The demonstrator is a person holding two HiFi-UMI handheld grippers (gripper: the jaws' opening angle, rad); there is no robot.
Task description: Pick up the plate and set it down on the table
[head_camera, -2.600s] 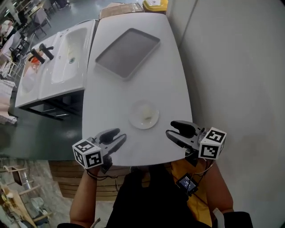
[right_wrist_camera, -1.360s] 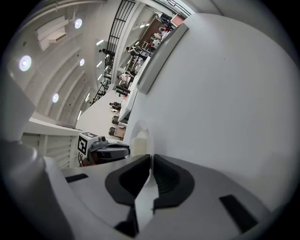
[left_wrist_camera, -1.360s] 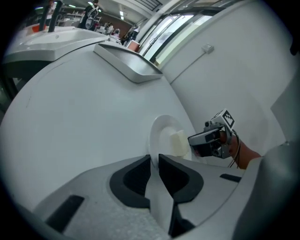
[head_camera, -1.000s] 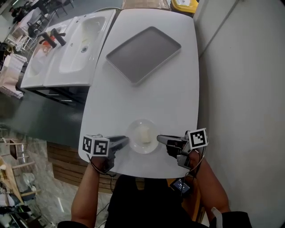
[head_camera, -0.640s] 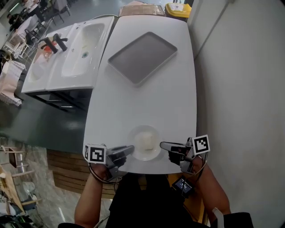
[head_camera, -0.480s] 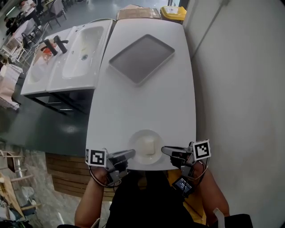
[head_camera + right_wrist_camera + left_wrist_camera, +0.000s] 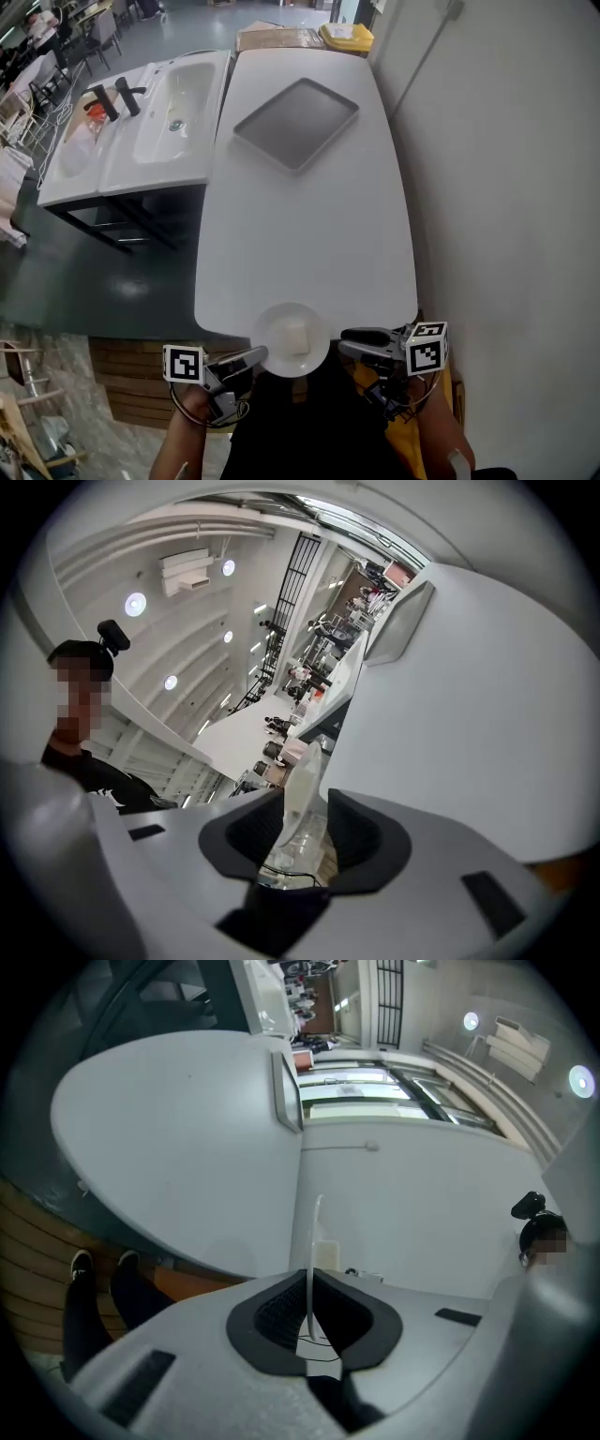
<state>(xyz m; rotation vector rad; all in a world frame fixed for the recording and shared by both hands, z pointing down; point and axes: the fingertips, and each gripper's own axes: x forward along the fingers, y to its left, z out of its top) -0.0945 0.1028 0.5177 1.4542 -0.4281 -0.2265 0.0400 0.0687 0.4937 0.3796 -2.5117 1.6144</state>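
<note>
Half seems done: the plate [image 7: 277, 328] is clamped by the left tongs [image 7: 258, 355], the right tongs [image 7: 346, 340] being opened around its rim, set-down pending.

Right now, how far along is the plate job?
Pickup looks done: the plate appears lifted, overhanging the near edge of the table. In hand: the left gripper is clamped on its rim, while the right gripper has its jaws opening around the opposite rim. Left: setting it down on the table.
</note>
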